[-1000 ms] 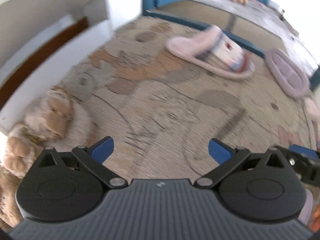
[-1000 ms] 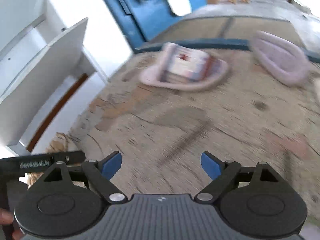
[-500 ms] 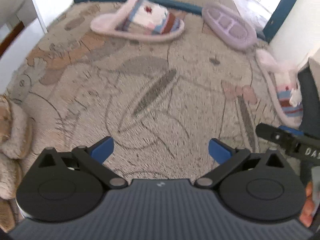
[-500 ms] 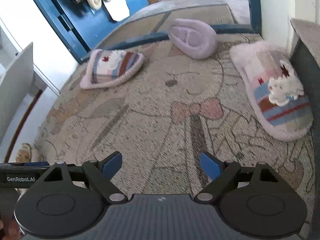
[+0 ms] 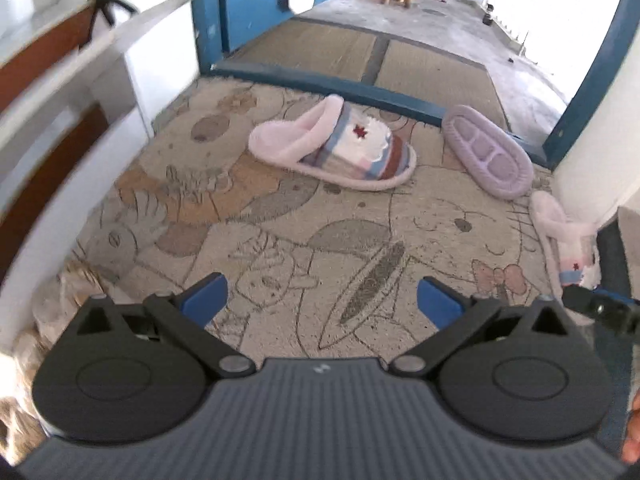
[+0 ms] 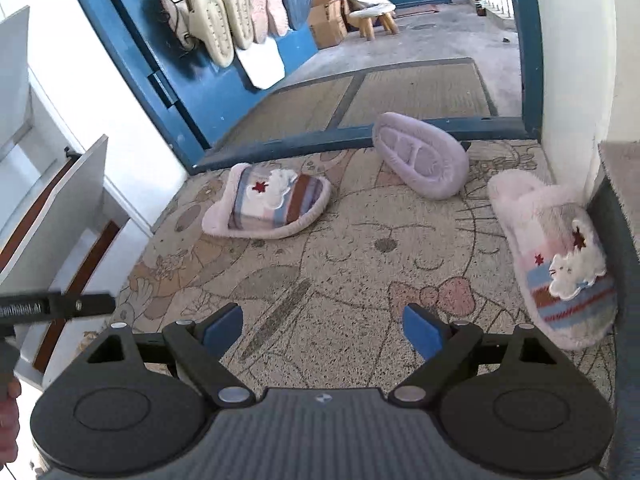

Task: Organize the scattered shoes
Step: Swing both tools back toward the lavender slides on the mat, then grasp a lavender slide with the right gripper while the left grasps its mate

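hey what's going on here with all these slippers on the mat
A person holds a claw in each hand above a cartoon mat, tidying shoes. Both the left claw and right claw are open and empty. A striped slipper, its match by the wall, and an overturned lilac slipper lie scattered, none picked up yet.

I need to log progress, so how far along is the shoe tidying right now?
Nothing looks tidied yet. Both the left gripper and right gripper are open and empty above the mat. Left to do: the two striped slippers lie apart, one mid-mat, its mate by the right wall; the purple slipper lies sole-up by the threshold; tan fuzzy slippers sit at the left edge.
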`<state>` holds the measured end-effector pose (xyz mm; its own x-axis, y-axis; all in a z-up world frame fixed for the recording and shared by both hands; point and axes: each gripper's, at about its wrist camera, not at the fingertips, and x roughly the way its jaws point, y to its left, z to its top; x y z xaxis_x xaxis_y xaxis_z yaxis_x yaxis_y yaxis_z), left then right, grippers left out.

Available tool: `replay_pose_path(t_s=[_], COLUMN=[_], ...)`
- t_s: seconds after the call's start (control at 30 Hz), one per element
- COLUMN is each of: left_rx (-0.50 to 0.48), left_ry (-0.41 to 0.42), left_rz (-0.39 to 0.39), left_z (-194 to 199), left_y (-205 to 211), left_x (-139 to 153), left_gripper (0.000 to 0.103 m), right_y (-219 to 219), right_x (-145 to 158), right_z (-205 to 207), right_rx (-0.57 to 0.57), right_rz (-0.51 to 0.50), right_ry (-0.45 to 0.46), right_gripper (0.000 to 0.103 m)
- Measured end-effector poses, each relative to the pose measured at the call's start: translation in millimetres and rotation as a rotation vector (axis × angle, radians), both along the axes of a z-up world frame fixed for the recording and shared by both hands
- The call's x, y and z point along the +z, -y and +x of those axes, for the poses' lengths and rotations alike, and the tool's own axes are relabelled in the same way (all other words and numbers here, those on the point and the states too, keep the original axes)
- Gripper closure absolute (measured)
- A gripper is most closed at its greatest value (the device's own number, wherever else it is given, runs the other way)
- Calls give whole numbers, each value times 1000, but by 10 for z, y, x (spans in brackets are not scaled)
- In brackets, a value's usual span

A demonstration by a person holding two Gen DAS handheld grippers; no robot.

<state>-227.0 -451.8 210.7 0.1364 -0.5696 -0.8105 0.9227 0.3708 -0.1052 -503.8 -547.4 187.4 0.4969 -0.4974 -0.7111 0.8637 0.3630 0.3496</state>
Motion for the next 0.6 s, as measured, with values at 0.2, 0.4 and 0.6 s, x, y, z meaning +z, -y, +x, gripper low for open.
replay_pose_path(t_s=[0.2, 0.4, 0.6], left_rx=[21, -102, -265], left_ry=[-61, -111, -165], left_rz=[58, 138, 191], left_z=[78, -311, -897], left_y=[88, 363, 559], left_x=[-380, -865, -1251], left_gripper=[0, 0, 0], right_y=[199, 116, -274], right_x=[-171, -608, -891], right_z=[-46, -336, -721], right_rx=[-44, -20, 65], right_rz=[19, 123, 243], right_ry=[-11, -72, -124], right_gripper=[13, 14, 29])
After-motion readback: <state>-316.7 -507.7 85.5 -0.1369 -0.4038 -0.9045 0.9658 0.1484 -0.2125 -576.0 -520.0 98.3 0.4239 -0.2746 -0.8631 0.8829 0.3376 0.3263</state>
